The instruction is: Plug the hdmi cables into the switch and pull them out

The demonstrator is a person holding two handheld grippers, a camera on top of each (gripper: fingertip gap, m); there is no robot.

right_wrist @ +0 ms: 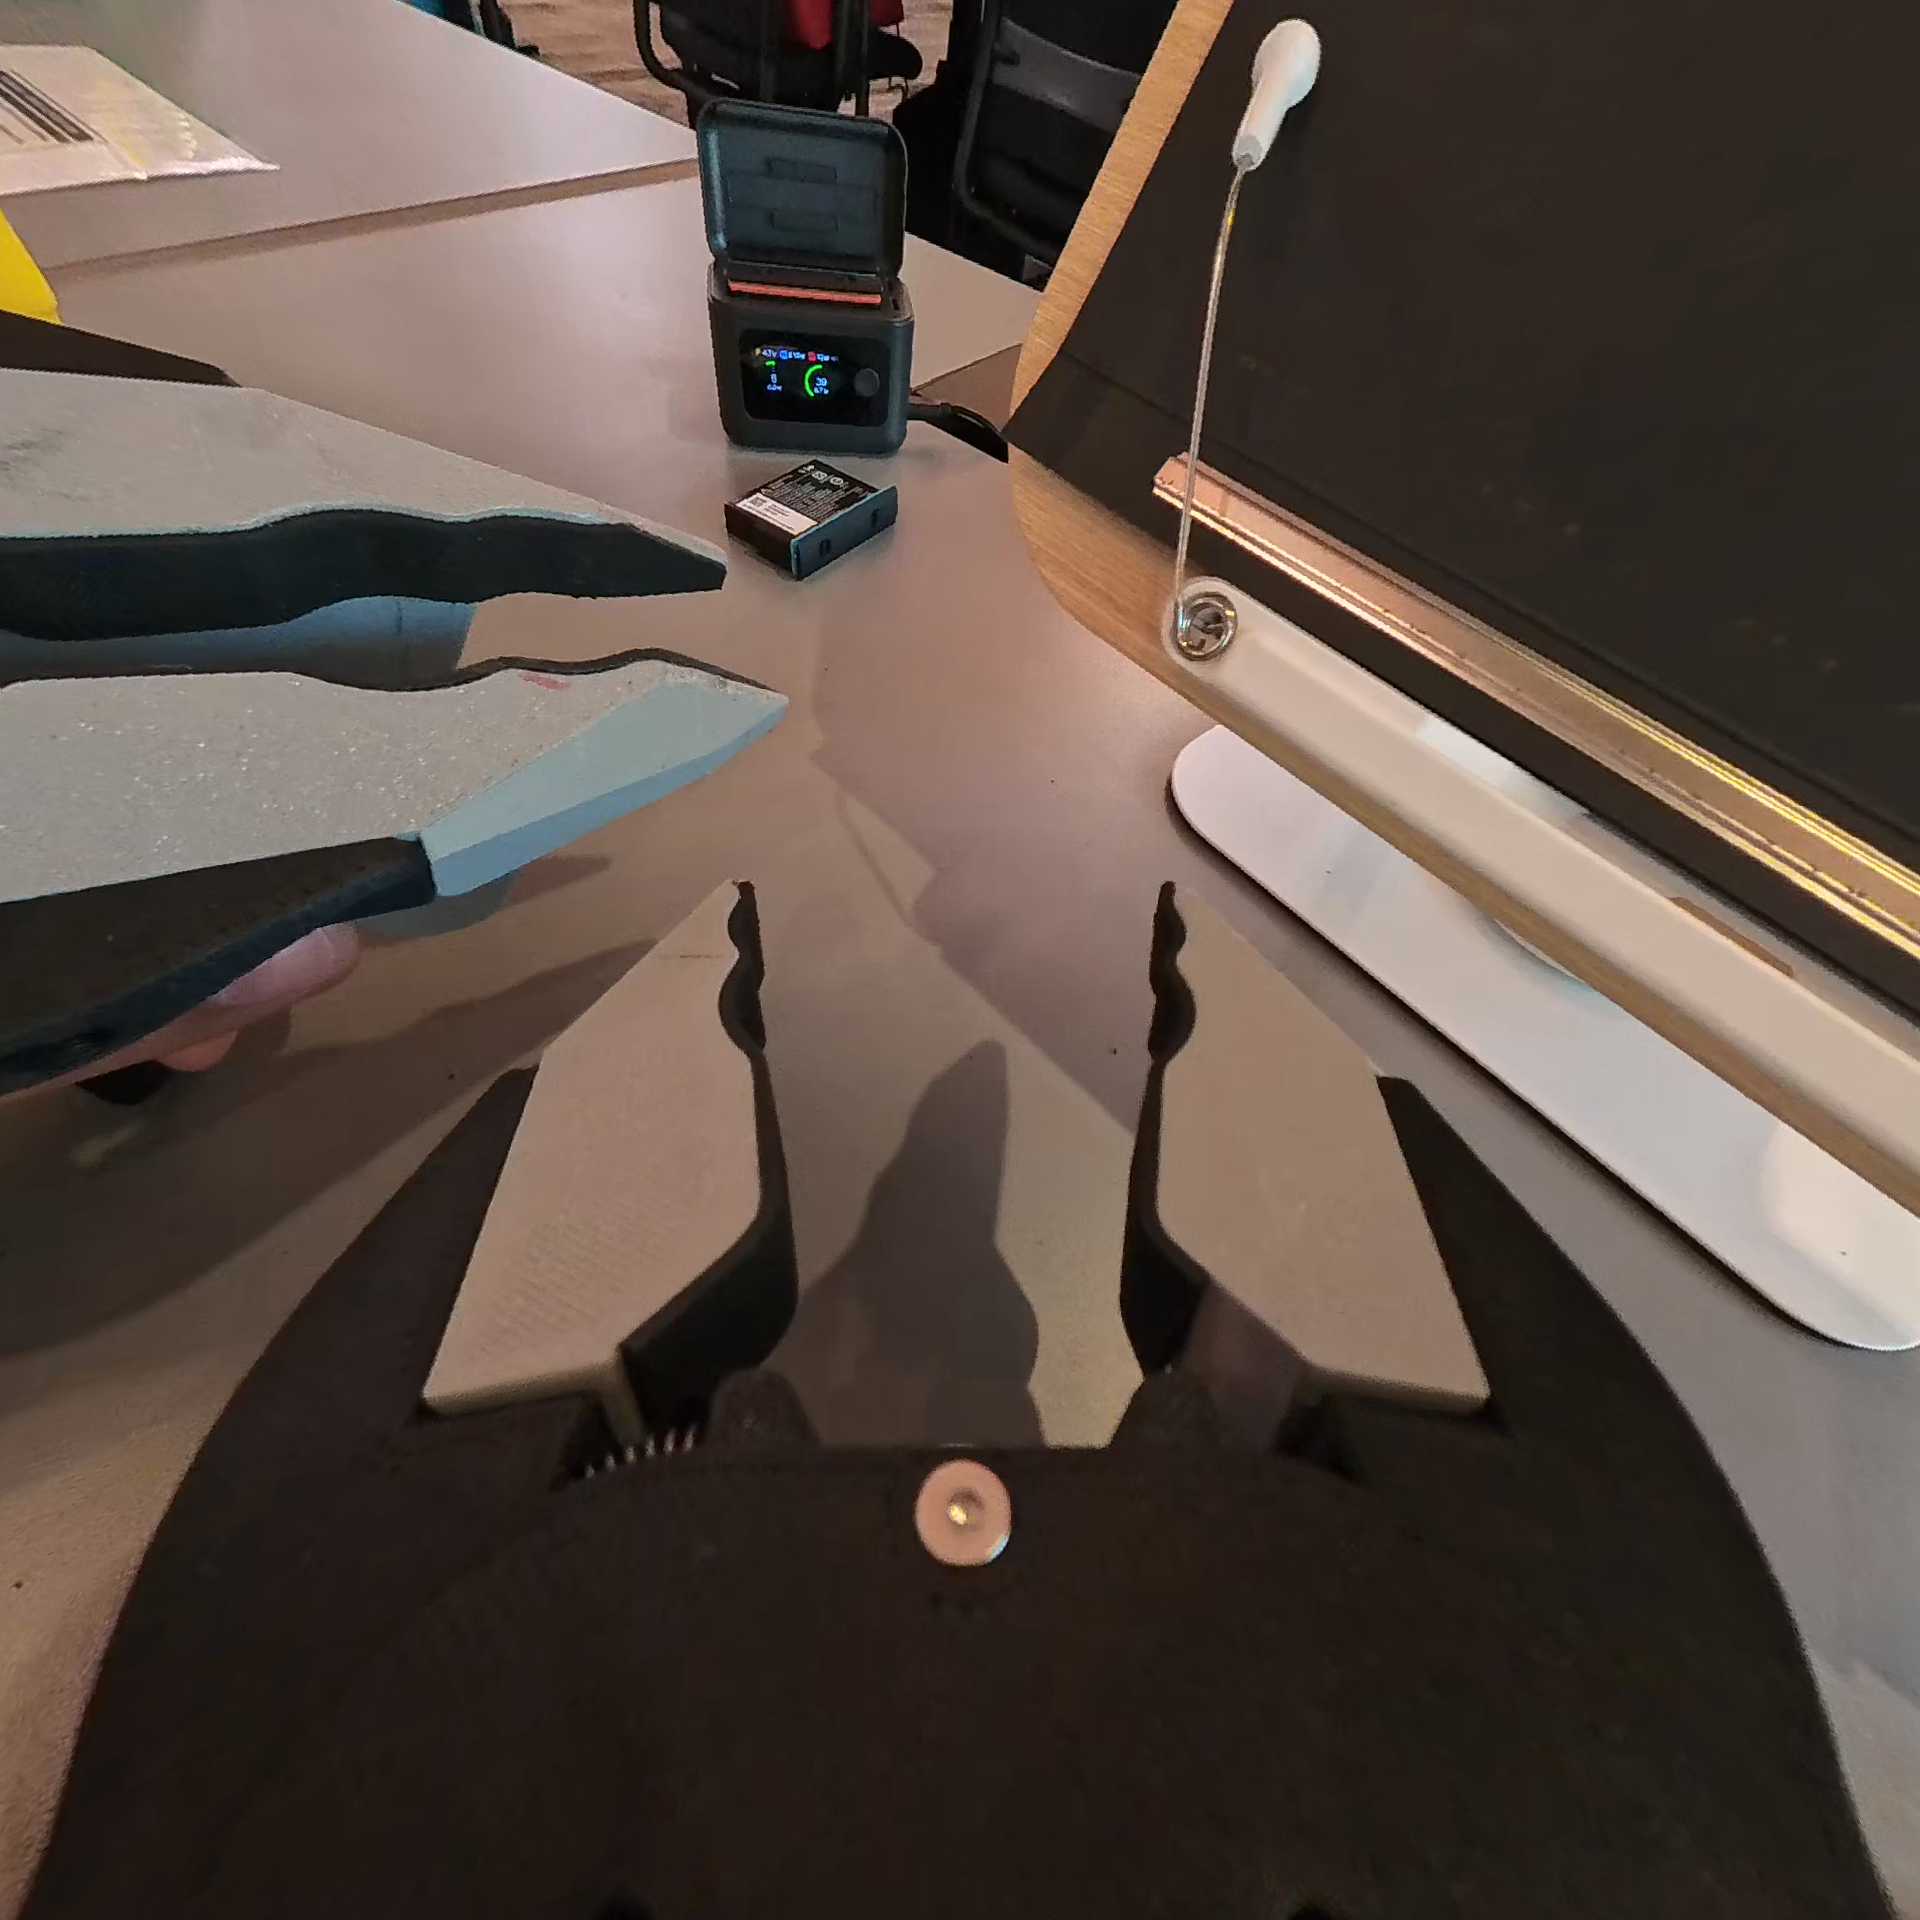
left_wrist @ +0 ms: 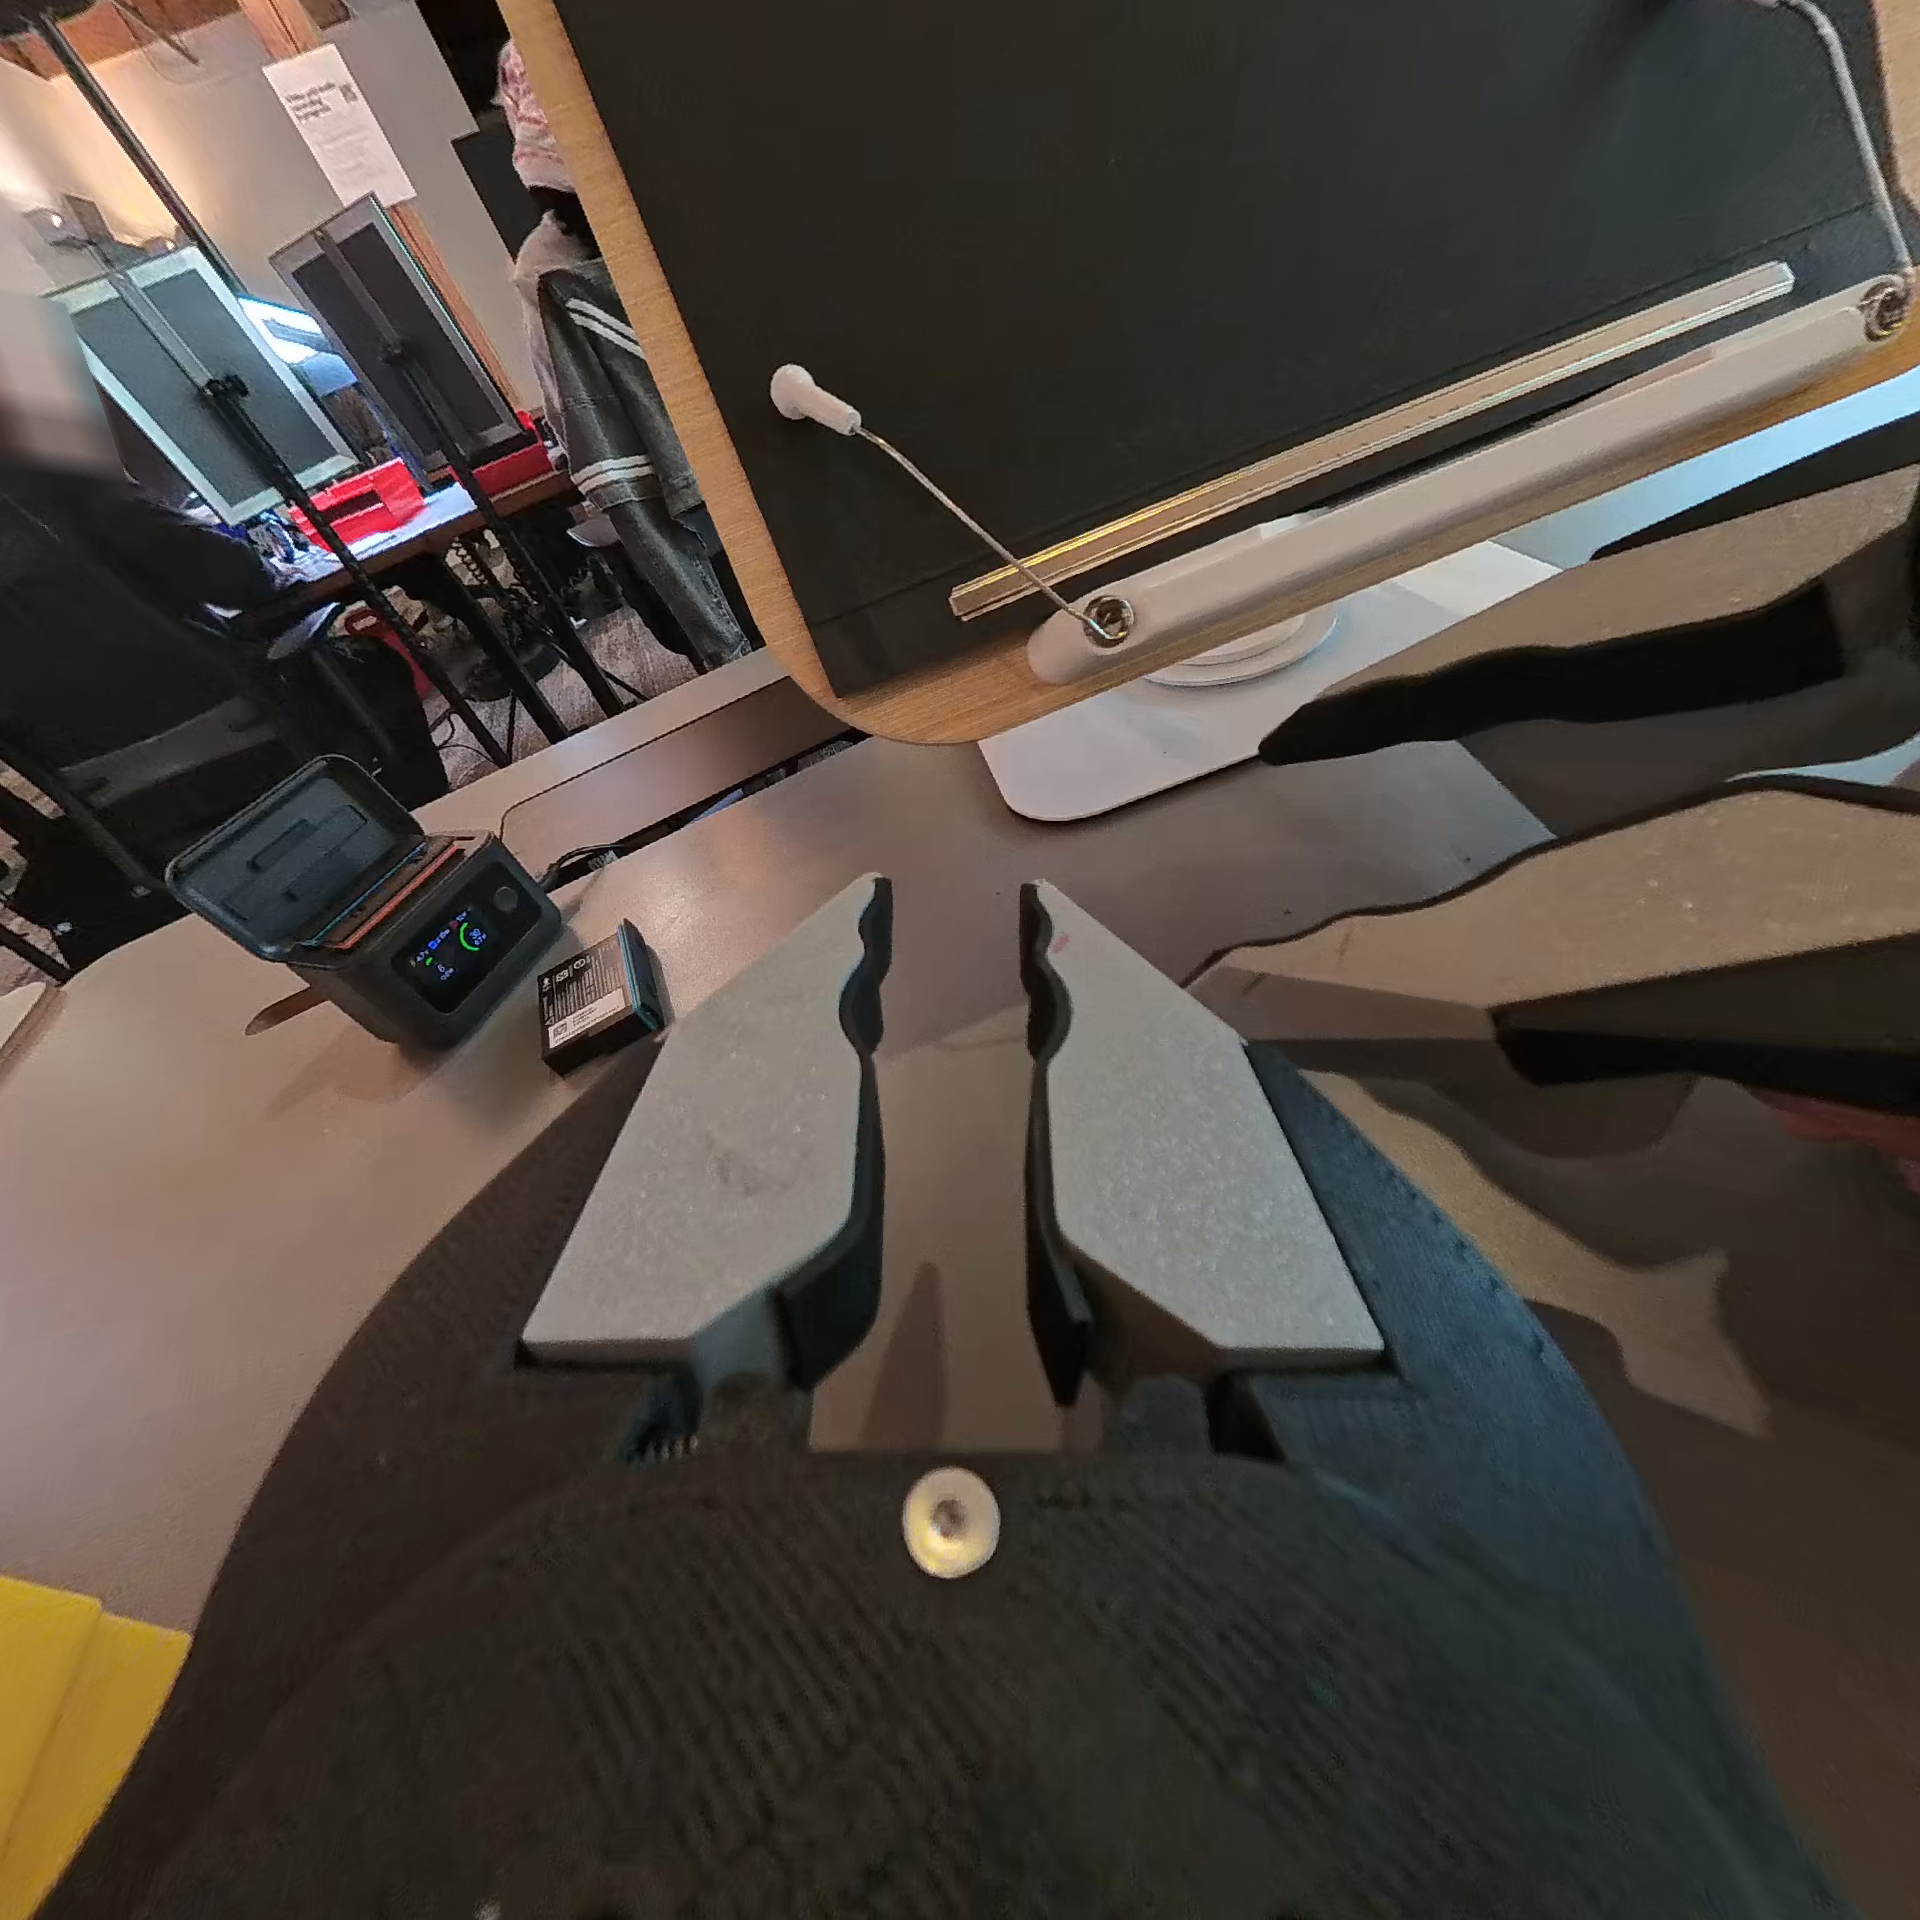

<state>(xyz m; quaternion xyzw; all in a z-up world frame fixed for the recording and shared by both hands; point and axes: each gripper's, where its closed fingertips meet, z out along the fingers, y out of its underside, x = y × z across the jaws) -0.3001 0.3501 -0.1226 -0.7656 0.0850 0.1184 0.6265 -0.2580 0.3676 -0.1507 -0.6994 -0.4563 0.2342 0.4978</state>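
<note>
No HDMI cable and no switch show in either view. My left gripper (left_wrist: pixel 956 904) is open with a narrow gap and holds nothing, low over the grey table (left_wrist: pixel 260 1195). It also shows in the right wrist view (right_wrist: pixel 753 639), coming in from the left. My right gripper (right_wrist: pixel 954 904) is open wider and empty, also low over the table (right_wrist: pixel 499 343). It shows at the right edge of the left wrist view (left_wrist: pixel 1231 857). The two grippers sit close together, side by side.
A black board on a white stand (left_wrist: pixel 1247 312) (right_wrist: pixel 1558 312) leans just ahead to the right, its white base (right_wrist: pixel 1455 935) on the table. A dark charger box with a lit screen (left_wrist: pixel 416 935) (right_wrist: pixel 810 353) and a black battery (left_wrist: pixel 603 1003) (right_wrist: pixel 810 514) lie ahead. People stand in the background.
</note>
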